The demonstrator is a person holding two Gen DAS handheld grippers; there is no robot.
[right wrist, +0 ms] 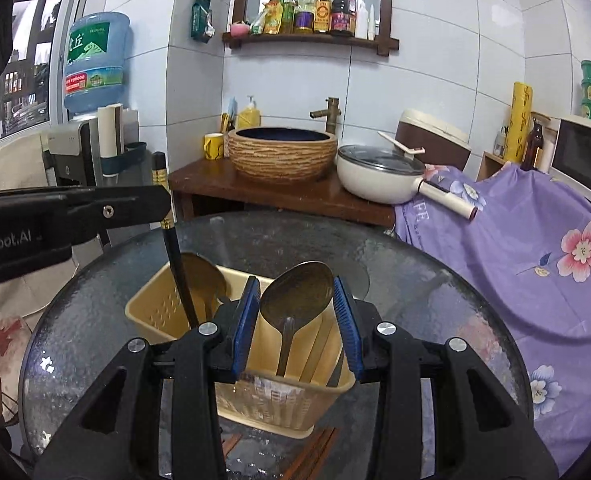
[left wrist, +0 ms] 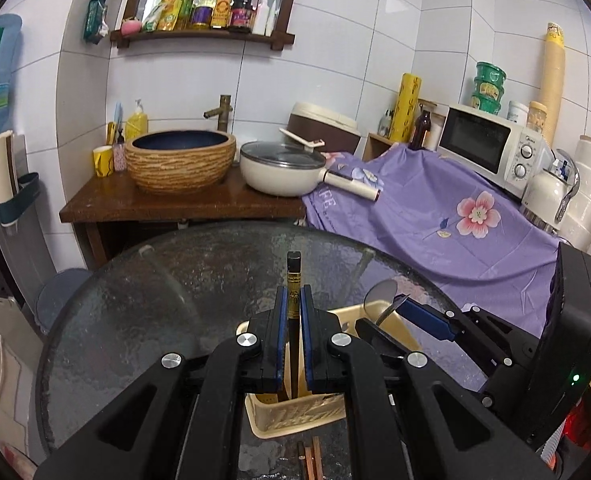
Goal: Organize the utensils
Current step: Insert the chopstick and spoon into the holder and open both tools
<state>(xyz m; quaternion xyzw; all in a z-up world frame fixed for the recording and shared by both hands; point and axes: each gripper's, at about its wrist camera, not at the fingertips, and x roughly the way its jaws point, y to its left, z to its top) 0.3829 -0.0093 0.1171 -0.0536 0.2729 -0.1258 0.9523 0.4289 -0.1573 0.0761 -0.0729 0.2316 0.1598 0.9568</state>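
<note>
Beige utensil basket (right wrist: 255, 396), round frosted glass table (right wrist: 435, 280), white-tiled kitchen wall (right wrist: 435, 80)

Your right hand-held gripper (right wrist: 297, 316) has its blue pads clamped on the bowl of a metal spoon (right wrist: 297, 298), whose handle points down into the beige utensil basket (right wrist: 157, 308). The basket stands near the front edge of the round glass table (right wrist: 435, 280). Your left hand-held gripper (right wrist: 165, 200), coming in from the left, pinches a black chopstick (right wrist: 179, 272) whose lower end dips into the basket's left compartment beside another spoon (right wrist: 205, 276).
</note>
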